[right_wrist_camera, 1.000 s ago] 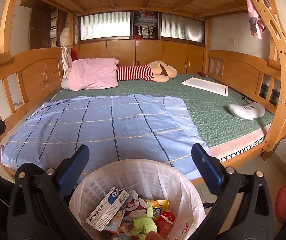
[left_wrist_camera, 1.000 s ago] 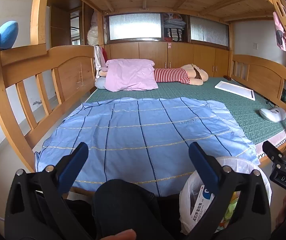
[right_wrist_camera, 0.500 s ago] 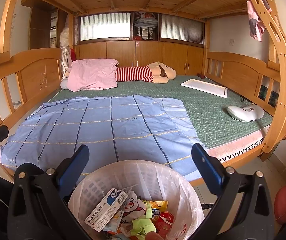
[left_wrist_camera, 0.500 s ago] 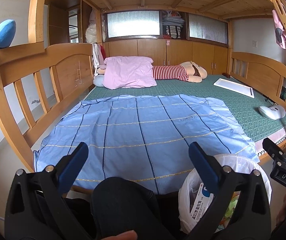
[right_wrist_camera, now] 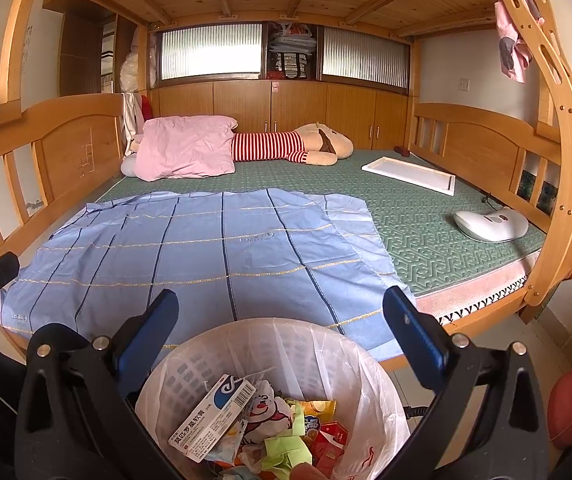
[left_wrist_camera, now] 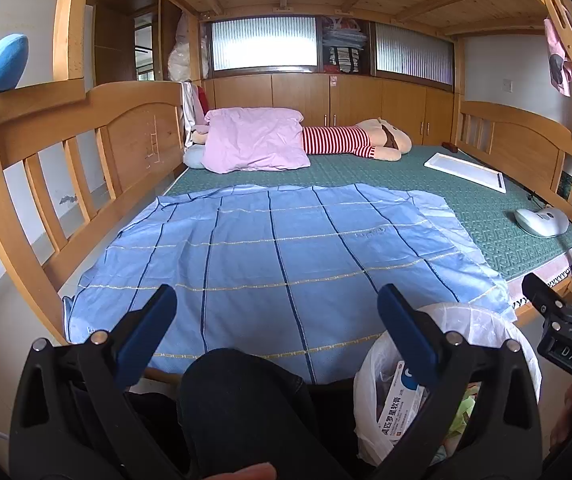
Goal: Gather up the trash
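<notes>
- The left gripper (left_wrist_camera: 277, 306) hovers with its jaws spread wide and empty, above the person's dark-clad knee (left_wrist_camera: 242, 404) at the foot of the bed.
- A blue sheet (right_wrist_camera: 206, 252) lies flat across the green mattress (right_wrist_camera: 437, 232).
- The right gripper (right_wrist_camera: 282, 312) is likewise wide apart, holding nothing, directly above the lined trash bin (right_wrist_camera: 377, 396).
- The trash (right_wrist_camera: 262, 428), a medicine box and crumpled wrappers, sits inside that bin.

Trash (right_wrist_camera: 242, 420) in bin (right_wrist_camera: 349, 360), before bed (right_wrist_camera: 425, 240).
</notes>
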